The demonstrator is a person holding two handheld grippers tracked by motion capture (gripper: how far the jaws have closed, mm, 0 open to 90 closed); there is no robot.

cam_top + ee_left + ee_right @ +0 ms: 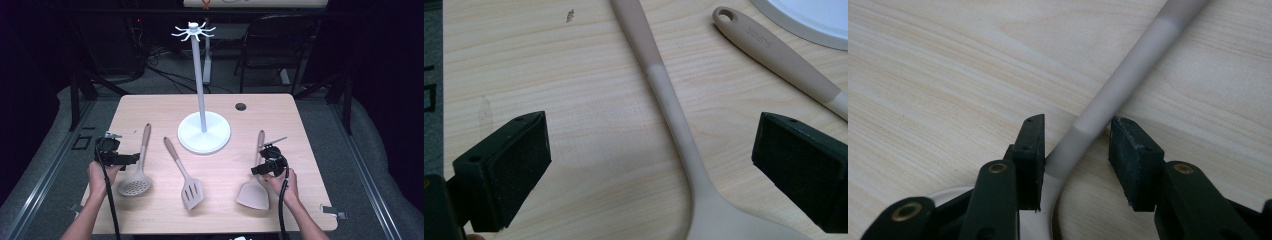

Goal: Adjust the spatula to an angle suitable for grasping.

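The solid turner (254,194) lies flat on the table (300,150) at about five o'clock from the white hook stand (204,131), nothing hung yet; skimmer (135,184) and slotted turner (191,192) also lie untouched. The right gripper (1075,145) straddles the turner's neck, jaws narrowly apart, apparently not yet clamped. The left gripper (649,165) gapes wide over the skimmer's handle, holding nothing.

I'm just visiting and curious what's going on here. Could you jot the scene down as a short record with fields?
Surface: pale wooden table
Stand: white round-based hook stand
Utensils: beige perforated skimmer spoon; beige slotted turner; beige solid spatula
Left gripper: open, jaws either side of the skimmer's handle
Right gripper: jaws close around the spatula's handle, not fully clamped
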